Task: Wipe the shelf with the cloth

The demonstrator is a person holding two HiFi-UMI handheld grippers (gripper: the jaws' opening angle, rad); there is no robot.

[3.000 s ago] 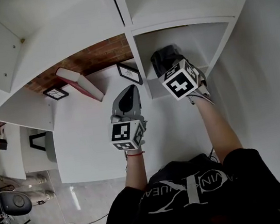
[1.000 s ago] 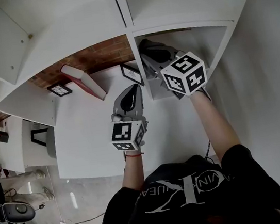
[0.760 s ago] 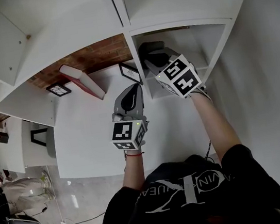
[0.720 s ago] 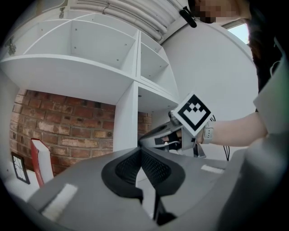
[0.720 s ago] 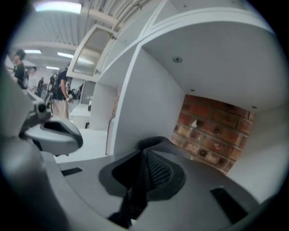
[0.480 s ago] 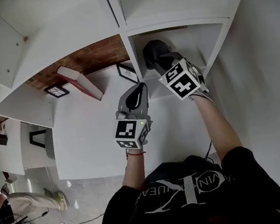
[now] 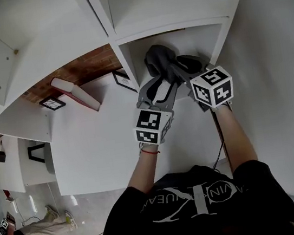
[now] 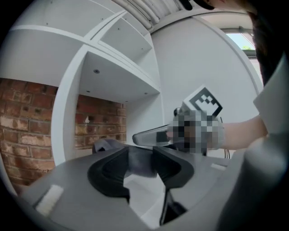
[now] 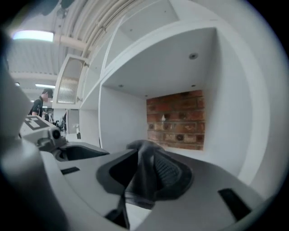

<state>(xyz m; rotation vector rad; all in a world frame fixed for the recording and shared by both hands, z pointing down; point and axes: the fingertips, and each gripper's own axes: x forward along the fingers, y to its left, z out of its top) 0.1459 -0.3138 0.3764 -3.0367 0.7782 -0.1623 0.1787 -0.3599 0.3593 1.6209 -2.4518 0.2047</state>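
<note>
White shelf (image 7: 200, 35): open cubby, brick at back, shut in by divider (image 7: 126, 68) on left and side wall (image 7: 222, 32) on right. Judged room: in-out plus short side strokes only; both tongs crowd mouth.
Grey cloth (image 7: 158, 58) bunched at cubby mouth, near divider. Likely soft, light, limp, not fragile; grab thick bunch, not trailing corner.
Left gripper (image 8: 141, 164): jaws just opened, well apart, cloth fold between, not pinched.
Right gripper (image 9: 143, 173): jaws just opened partway, cloth draped between, loose.

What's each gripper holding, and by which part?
Nothing is clamped: the cloth lies between the jaws of the right gripper and of the left gripper, but both pairs have just been opening and stand apart.
</note>
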